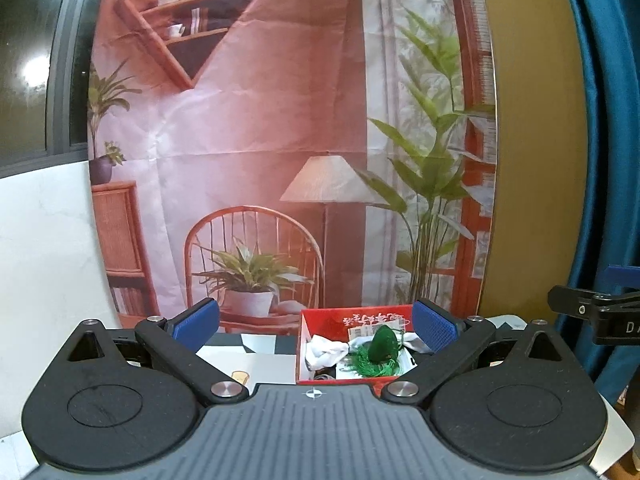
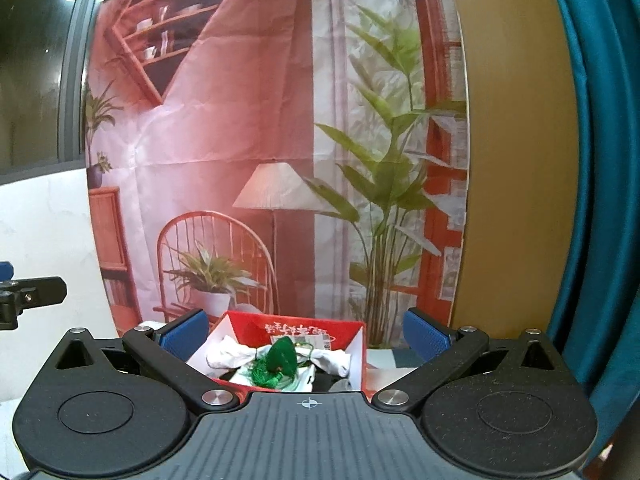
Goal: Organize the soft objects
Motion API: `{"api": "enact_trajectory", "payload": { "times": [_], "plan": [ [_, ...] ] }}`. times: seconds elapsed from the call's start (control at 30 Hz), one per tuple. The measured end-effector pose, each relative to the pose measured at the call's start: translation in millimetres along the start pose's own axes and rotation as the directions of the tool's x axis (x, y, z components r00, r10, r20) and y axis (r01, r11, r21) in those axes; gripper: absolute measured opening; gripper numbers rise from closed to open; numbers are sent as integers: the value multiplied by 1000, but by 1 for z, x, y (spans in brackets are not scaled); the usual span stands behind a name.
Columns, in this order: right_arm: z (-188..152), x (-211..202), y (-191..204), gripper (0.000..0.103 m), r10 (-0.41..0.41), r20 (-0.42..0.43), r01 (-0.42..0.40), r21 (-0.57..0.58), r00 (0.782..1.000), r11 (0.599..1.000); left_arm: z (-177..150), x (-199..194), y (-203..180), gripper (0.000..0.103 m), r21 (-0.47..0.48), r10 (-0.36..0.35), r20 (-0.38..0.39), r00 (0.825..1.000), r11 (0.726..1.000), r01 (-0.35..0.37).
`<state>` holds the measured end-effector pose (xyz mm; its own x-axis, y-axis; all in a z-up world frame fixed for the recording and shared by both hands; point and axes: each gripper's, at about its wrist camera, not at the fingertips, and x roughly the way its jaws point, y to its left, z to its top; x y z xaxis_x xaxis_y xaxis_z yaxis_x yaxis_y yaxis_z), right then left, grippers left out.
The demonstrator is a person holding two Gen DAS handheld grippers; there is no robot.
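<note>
Both grippers, left (image 1: 316,326) and right (image 2: 306,330), are hovering with jaws wide and empty, risking snagging the green tassel (image 2: 280,364) in the red box (image 2: 356,354) at twelve o'clock.

I see a staged recording set, not a home: a printed living-room backdrop (image 1: 256,128) hangs beside a teal curtain (image 1: 600,120).

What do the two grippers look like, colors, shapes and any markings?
Both look alike. The left gripper and right gripper each have blue ribbed pads on black angled linkage arms with silver pivot pins. Behind sit two round black housings with teardrop cut-outs and a grey ribbed plate bearing a small white crosshair mark. No cables, hands or sleeves show.
</note>
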<state>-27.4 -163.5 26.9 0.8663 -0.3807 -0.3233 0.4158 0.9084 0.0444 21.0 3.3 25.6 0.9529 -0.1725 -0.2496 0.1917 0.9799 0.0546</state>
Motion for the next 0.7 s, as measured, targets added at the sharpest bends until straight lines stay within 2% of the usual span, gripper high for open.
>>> {"api": "enact_trajectory", "payload": {
  "times": [0.3,0.7],
  "plan": [
    [-1,-3,0,103,-7,1,7,-2,1000,1000,-4,2,7,103,-24,43,-10,999,999,-43],
    [-2,-1,3,103,-6,-8,6,-1,1000,1000,-4,6,9,103,-33,61,-29,998,998,-62]
  ]
}}
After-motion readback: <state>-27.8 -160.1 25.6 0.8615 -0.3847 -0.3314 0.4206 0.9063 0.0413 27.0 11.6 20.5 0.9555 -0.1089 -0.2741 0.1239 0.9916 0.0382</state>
